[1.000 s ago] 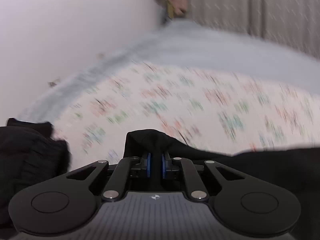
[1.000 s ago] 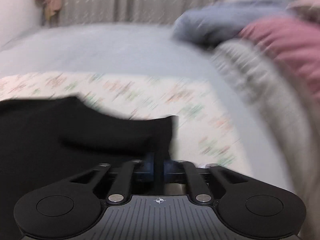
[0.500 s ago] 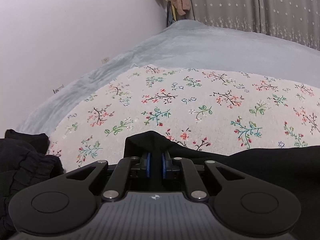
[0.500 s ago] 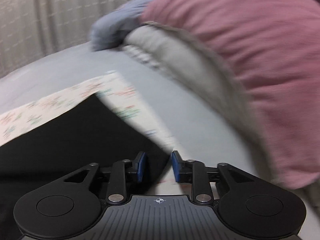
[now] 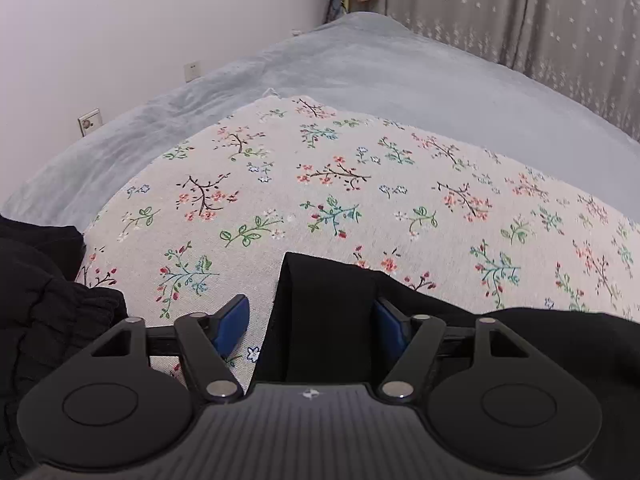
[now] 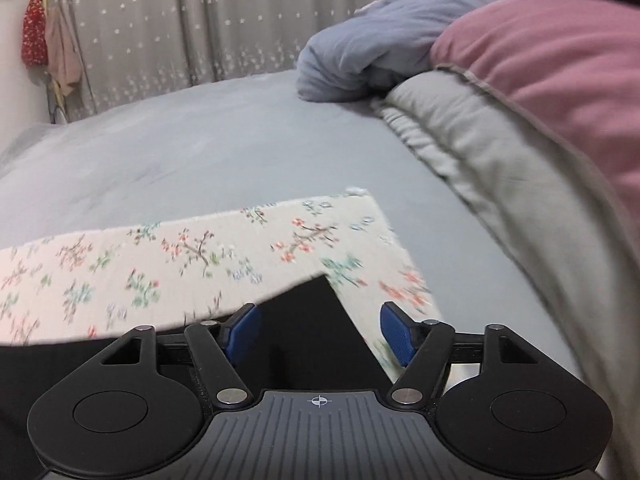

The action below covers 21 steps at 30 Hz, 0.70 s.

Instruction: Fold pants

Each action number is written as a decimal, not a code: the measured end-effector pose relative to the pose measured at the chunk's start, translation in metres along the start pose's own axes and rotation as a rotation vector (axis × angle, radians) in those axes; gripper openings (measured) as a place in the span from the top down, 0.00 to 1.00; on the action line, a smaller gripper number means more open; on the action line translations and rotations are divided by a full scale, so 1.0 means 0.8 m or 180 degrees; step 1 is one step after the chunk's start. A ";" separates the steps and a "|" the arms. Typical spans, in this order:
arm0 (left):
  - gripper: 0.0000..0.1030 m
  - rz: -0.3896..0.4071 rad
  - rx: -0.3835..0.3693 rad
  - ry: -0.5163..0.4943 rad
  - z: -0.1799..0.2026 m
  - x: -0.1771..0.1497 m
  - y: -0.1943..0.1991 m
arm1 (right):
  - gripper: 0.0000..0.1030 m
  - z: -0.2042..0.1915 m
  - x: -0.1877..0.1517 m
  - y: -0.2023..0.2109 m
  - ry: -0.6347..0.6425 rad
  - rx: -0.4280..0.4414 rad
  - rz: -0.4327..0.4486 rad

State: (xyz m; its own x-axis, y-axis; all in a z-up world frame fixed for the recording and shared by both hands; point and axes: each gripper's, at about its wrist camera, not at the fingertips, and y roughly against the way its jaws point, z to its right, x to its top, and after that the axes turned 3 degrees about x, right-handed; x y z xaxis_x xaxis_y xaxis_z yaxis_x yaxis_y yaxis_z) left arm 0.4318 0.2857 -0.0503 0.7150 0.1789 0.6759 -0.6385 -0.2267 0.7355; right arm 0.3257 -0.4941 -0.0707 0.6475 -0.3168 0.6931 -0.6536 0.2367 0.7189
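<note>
Black pants (image 5: pixel 328 320) lie on a floral cloth (image 5: pixel 320 184) spread over a grey-blue bed. My left gripper (image 5: pixel 310 320) is open, its blue pads either side of a corner of the pants, which lies loose between them. A bunched black part of the pants (image 5: pixel 44 312) sits at the left. In the right wrist view another corner of the pants (image 6: pixel 308 320) lies between the open pads of my right gripper (image 6: pixel 320 328), near the cloth's right corner (image 6: pixel 360 200).
A white wall (image 5: pixel 140 32) runs along the bed's left side. A starred grey curtain (image 6: pixel 180 28) hangs at the back. A pink and grey quilt (image 6: pixel 540 92) and a blue blanket (image 6: pixel 380 48) are piled at the right.
Both grippers were shut on corners of the pants and have now opened, leaving the fabric flat on the cloth. The right gripper swung about and opened first.
</note>
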 end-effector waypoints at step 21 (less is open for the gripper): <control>0.78 0.0748 -0.0057 0.0028 0.012 0.019 0.116 | 0.88 -0.030 0.051 0.129 0.0162 -0.0520 0.0782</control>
State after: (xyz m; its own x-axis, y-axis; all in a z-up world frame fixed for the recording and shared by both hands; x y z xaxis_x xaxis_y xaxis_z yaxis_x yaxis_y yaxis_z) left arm 0.3859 0.2584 0.0278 0.5437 0.1317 0.8289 -0.7920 -0.2462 0.5586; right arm 0.2941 -0.4603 0.0331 0.4994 -0.1862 0.8461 -0.7241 0.4465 0.5256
